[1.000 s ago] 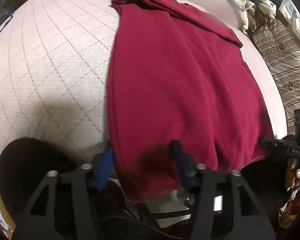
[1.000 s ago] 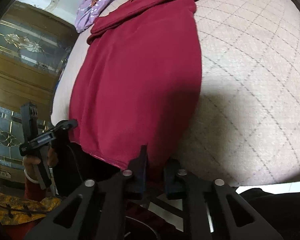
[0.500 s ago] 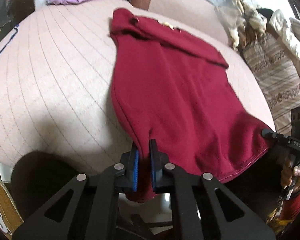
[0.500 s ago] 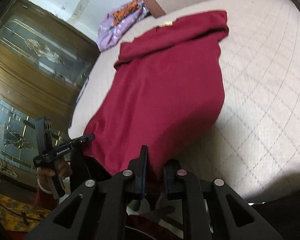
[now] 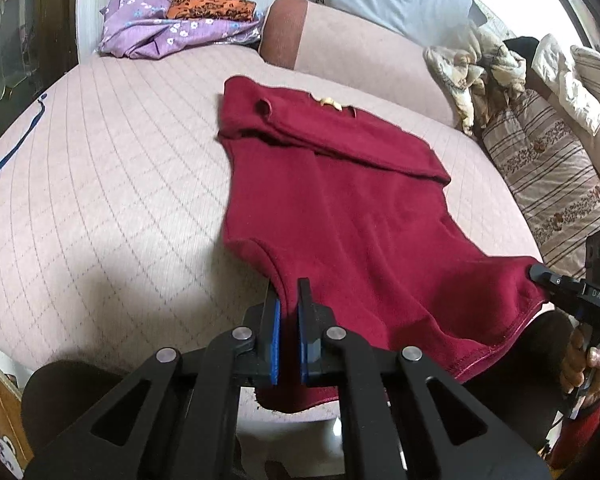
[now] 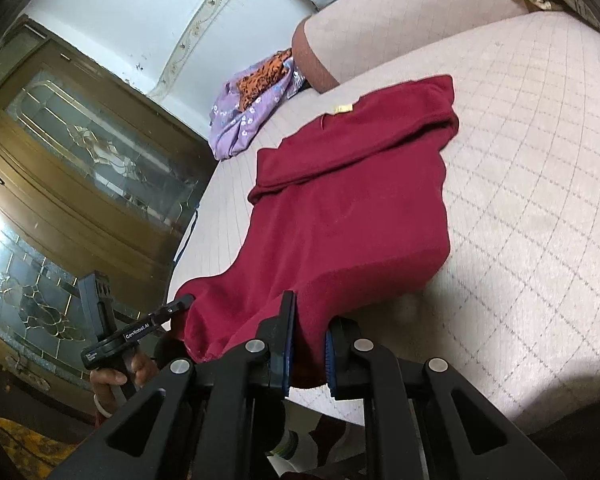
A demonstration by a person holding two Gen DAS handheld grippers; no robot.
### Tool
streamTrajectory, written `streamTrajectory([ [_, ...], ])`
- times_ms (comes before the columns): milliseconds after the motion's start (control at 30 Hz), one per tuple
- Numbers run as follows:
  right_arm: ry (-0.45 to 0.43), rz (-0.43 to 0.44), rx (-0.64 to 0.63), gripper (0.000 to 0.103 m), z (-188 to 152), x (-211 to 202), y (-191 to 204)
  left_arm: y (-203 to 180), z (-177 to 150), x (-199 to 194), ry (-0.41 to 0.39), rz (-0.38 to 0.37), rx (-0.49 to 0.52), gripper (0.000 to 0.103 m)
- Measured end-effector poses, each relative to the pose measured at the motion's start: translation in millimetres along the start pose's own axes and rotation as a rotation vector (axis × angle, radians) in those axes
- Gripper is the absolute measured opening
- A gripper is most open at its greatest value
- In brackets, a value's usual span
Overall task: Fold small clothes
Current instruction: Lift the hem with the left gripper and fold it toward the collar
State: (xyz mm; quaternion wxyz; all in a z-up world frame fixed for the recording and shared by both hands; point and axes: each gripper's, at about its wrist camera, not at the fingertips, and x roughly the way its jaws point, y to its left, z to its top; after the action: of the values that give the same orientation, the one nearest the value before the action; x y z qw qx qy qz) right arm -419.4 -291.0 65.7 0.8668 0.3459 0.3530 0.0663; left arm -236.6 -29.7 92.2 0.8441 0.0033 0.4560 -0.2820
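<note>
Lifted now, the red garment (image 5: 340, 216) hangs clamped in both tools (image 5: 288, 312) (image 6: 307, 340), purple clothes (image 5: 160, 32) well beyond

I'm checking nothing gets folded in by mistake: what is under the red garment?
Around the red garment only the pink quilted bed cover shows. The cloth hides whatever lies beneath its middle.

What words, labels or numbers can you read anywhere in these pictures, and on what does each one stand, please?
"DAS": on the right gripper body, seen from the left wrist view.
"GenRobot.AI": on the left gripper body, seen from the right wrist view.
Smaller print beside "GenRobot.AI": too small to read.
Yellow tag on the red garment: unreadable.
</note>
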Motion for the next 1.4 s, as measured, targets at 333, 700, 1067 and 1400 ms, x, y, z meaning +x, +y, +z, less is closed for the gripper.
streamTrajectory([
  [333, -0.060, -0.004, -0.003, 0.012, 19, -11, 2, 7, 15, -4, -0.059, -0.005, -0.064, 0.005],
  [700, -0.116, -0.048, -0.037, 0.011, 50, -10, 9, 5, 48, 8, -0.128, 0.016, -0.079, 0.005],
  [1067, -0.173, -0.118, -0.081, 0.011, 107, 15, 13, 1, 98, 39, -0.180, 0.066, -0.088, 0.005],
  [1400, -0.170, -0.207, -0.082, 0.011, 145, 43, -7, 8, 130, 78, -0.177, 0.114, -0.107, 0.004],
])
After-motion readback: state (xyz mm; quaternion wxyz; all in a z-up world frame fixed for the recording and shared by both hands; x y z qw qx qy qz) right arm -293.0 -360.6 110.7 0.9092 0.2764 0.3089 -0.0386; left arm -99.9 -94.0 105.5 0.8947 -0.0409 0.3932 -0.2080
